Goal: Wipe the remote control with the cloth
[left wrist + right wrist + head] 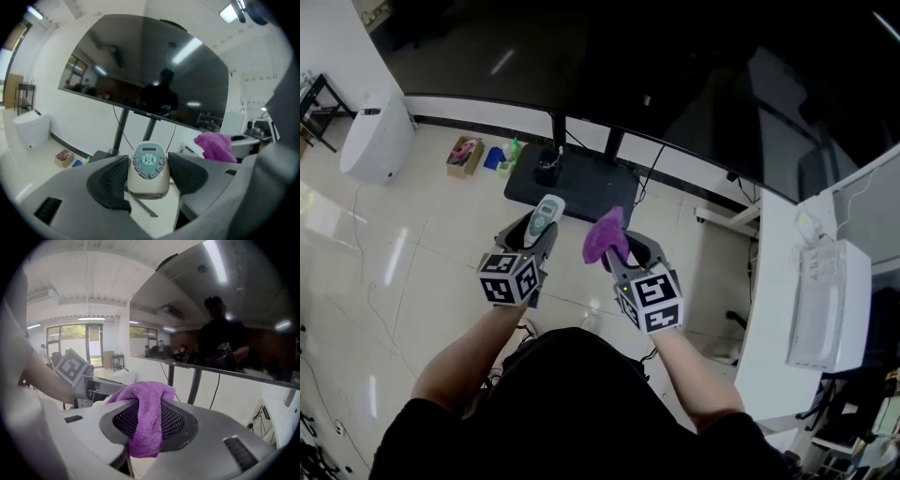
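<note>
A pale remote control (pixel 543 217) with grey-blue buttons is held in my left gripper (pixel 536 232), its button face (pixel 149 160) up between the two dark pads. My left gripper (pixel 149 176) is shut on it. A purple cloth (pixel 607 236) bunches out of my right gripper (pixel 623 255), which is shut on it; the cloth (pixel 146 420) hangs over the pads in the right gripper view. Both grippers are held in the air side by side, a short gap apart. The cloth (pixel 214 145) shows to the right of the remote in the left gripper view.
A large dark screen (pixel 694 84) on a black floor stand (pixel 572 178) stands straight ahead. A white appliance (pixel 377 141) and a small box (pixel 464 155) are on the tiled floor at the left. A white desk (pixel 783 309) with a white device is on the right.
</note>
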Motion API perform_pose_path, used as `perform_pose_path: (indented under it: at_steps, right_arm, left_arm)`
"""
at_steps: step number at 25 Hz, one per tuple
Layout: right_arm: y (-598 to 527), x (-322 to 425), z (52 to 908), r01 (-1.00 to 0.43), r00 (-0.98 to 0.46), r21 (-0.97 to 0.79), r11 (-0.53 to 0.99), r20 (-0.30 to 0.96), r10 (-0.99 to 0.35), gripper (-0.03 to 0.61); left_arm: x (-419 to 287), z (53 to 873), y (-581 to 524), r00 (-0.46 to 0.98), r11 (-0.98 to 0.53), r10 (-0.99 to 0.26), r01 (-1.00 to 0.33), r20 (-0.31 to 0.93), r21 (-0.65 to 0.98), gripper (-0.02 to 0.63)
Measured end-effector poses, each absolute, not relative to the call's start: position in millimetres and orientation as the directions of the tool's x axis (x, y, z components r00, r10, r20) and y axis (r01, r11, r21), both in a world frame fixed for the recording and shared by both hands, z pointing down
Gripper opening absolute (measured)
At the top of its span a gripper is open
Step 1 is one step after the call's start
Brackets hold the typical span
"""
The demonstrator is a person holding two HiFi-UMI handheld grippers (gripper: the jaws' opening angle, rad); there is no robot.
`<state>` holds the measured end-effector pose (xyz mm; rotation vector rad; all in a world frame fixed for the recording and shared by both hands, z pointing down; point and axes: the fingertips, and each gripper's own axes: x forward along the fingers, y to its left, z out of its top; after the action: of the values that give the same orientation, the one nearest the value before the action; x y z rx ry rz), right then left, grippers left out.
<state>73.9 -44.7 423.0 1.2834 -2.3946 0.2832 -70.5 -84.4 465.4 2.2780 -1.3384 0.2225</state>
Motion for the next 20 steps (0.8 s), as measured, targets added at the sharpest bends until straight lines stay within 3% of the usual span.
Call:
perform_pose_path:
  at_steps: [12, 20]
  right_arm:
    - [-69, 107, 546, -0.833, -0.466, -0.075, 0.548, 0.629, -0.622, 0.116]
    - [-116, 117, 617, -0.884, -0.404, -0.109, 0.455, 0.670, -0.623, 0.115]
  left_arm:
    - [-28, 655, -211, 0.356, -0.327, -0.704, -0.931, 0.615, 0.163, 0.258]
    - [-8, 742, -283, 0.339, -0.323, -0.663, -0.934, 0.668, 0.153, 0.258]
